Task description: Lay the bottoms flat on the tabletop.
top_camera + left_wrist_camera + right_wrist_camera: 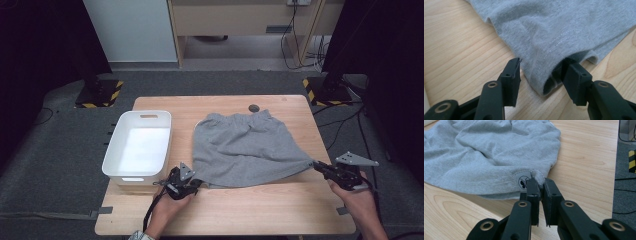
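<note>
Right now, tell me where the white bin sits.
In the high view, the white bin sits on the table's left side, just left of the grey shorts and beyond the left gripper.

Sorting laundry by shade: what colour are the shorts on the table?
Heather grey, best seen in the right gripper view: shorts.

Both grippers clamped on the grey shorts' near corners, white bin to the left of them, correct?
Not quite. The left gripper is open: the left gripper view shows its jaws apart, with the hem corner of the grey shorts between them, unpinched. The right gripper is clamped on its corner, and the white bin lies left of the shorts.
</note>
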Motion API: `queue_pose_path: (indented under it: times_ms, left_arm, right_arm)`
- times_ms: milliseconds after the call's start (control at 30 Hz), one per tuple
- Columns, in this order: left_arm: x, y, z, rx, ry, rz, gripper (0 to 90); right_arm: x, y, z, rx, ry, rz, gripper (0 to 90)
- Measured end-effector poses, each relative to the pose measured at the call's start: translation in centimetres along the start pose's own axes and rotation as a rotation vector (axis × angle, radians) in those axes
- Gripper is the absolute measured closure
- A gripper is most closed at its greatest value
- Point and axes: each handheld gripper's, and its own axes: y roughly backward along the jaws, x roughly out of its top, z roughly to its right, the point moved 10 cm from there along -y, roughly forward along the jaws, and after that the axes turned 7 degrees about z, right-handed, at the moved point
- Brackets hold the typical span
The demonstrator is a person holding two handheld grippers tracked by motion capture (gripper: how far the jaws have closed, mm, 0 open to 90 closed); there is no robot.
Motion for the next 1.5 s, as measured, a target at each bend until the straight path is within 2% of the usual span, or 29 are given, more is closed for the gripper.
queue_pose_path:
  times_ms: [167, 267, 567, 633, 733, 833, 933, 1133, 1233, 1500]
  left_arm:
    - [0.0, -0.2, 0.0, -0.014, 0.027, 0.004, 48.4]
    - [-0.1, -0.1, 0.2, -0.042, 0.047, 0.001, 54.0]
    - [0.1, 0.1, 1.5, -0.08, -0.004, -0.034, 78.3]
    - [0.1, 0.1, 1.6, -0.069, -0.023, -0.044, 81.5]
    - [0.5, 0.3, 1.3, -0.03, -0.057, -0.046, 82.6]
    - [1.5, 1.1, 0.7, -0.012, -0.042, -0.011, 82.8]
    - [2.6, 2.0, -0.1, 0.024, -0.042, 0.025, 82.7]
    - [3.4, 3.2, -1.7, 0.064, -0.018, 0.044, 82.7]
    - [3.5, 3.5, -2.4, 0.095, -0.036, 0.036, 82.7]
    - [3.7, 3.8, -2.8, 0.086, -0.022, 0.054, 82.6]
  right_arm:
    - [-0.1, 0.0, 0.0, 0.003, 0.0, -0.001, 84.4]
    - [0.0, 0.0, -0.1, 0.005, 0.0, 0.0, 84.4]
    - [0.1, 0.0, -0.2, 0.007, -0.004, 0.005, 84.4]
    - [0.1, 0.0, -0.2, 0.006, -0.005, 0.007, 84.4]
    - [0.2, 0.0, -0.2, 0.008, -0.004, 0.009, 84.4]
    - [0.4, -0.1, -0.2, 0.007, -0.004, 0.017, 84.4]
    - [0.6, -0.1, -0.1, 0.001, -0.002, 0.021, 84.5]
    - [0.9, 0.0, 0.0, -0.007, 0.001, 0.021, 84.5]
    - [1.1, 0.1, 0.1, -0.01, -0.001, 0.022, 84.5]
    - [1.2, 0.5, 0.3, -0.013, -0.004, 0.03, 84.5]
